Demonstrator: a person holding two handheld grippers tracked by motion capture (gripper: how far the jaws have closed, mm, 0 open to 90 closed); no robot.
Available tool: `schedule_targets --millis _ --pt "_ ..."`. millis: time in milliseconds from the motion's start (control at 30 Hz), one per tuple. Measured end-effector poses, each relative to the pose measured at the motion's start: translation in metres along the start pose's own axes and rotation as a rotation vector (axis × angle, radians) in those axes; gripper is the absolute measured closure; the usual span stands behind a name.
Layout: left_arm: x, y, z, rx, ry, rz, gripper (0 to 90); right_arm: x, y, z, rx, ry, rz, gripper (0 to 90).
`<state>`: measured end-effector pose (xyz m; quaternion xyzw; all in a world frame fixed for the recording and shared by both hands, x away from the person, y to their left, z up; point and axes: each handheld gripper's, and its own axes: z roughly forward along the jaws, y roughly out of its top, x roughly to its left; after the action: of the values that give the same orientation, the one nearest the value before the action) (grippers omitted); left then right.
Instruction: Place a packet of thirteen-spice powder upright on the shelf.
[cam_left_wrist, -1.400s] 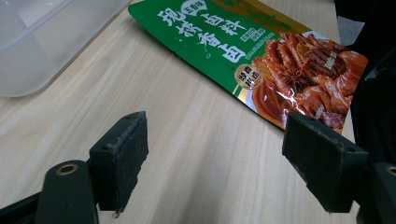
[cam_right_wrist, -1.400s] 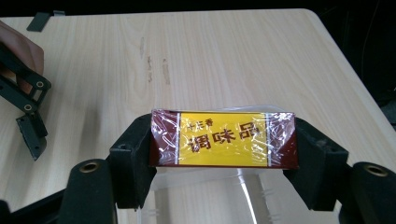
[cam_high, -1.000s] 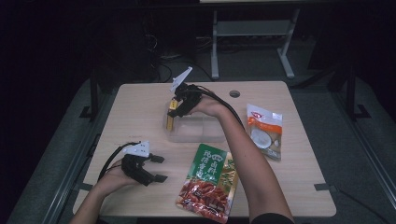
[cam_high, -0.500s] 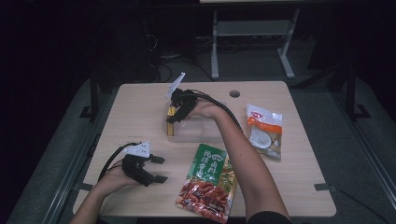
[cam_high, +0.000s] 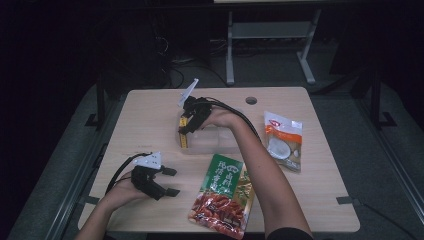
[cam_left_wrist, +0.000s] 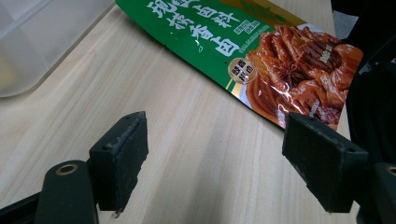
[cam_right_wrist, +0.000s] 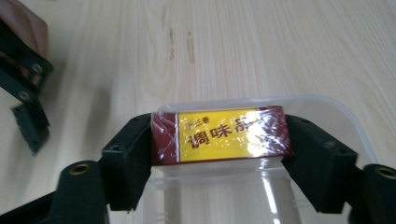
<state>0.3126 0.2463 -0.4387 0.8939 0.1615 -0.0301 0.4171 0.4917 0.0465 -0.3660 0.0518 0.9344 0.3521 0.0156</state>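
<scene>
Item: yellow-and-maroon seasoning box (cam_right_wrist: 219, 135), wrapped in clear film, sitting between the pads of the right gripper (cam_high: 187, 131) at the left rim of a clear plastic container (cam_high: 220, 140) near the table's (cam_high: 150, 115) middle; the jaws have just been opening, though the pads appear to touch both ends of the box. Left gripper (cam_high: 167, 181), at the near left, rests on the table with jaws spread wide, nothing between them. Also present: green-and-red snack pouch (cam_high: 223, 195) near centre; white-and-orange packet (cam_high: 283, 140) at right.
</scene>
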Motion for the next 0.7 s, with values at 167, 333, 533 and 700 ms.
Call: schedule_targets --millis 167,333,533,700 --pt "0.001 -0.001 0.0 0.002 0.003 0.003 22.0 0.0 0.002 -0.01 -0.04 -0.019 0.026 17.3" --pt "0.002 -0.001 0.0 0.007 0.011 0.0 21.9 0.005 -0.001 -0.027 -0.089 -0.026 0.032 16.5" --pt "0.003 -0.001 -0.003 -0.001 0.034 -0.013 21.6 0.013 -0.009 -0.04 -0.103 -0.039 0.04 16.5" --pt "0.003 -0.002 -0.004 -0.002 0.045 -0.025 21.6 0.021 -0.021 -0.052 -0.11 -0.067 0.074 16.6"
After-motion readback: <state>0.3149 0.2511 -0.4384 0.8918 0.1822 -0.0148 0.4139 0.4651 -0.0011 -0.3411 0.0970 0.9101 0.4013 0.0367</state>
